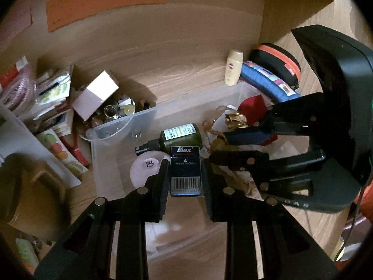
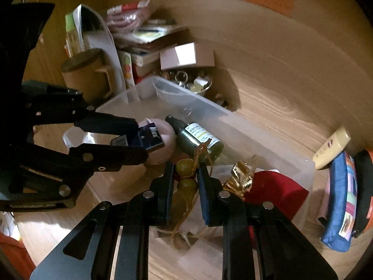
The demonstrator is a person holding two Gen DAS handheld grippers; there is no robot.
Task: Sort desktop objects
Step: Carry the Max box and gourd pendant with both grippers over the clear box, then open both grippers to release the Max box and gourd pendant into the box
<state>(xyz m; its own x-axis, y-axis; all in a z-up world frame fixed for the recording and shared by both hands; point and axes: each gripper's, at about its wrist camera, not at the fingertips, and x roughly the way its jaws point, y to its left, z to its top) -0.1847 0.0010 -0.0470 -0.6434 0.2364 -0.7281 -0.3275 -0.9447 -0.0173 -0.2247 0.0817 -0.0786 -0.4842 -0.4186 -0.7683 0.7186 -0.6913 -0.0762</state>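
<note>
Clear bin [image 1: 144,116] rim below left gripper [image 1: 185,175].

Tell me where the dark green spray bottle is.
The dark green spray bottle lies on its side inside the clear bin, just beyond the Max box.

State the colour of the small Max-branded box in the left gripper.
Dark blue small Max-branded box, white lettering and barcode; clearest in the left wrist view.

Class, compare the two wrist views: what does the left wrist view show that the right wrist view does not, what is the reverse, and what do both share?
Only the left wrist view shows the barcode face of the blue Max box held in the left gripper. Only the right wrist view shows the wooden mug and the yellow-green beads held in the right gripper. Both show the clear bin, green bottle and red pouch.
</note>
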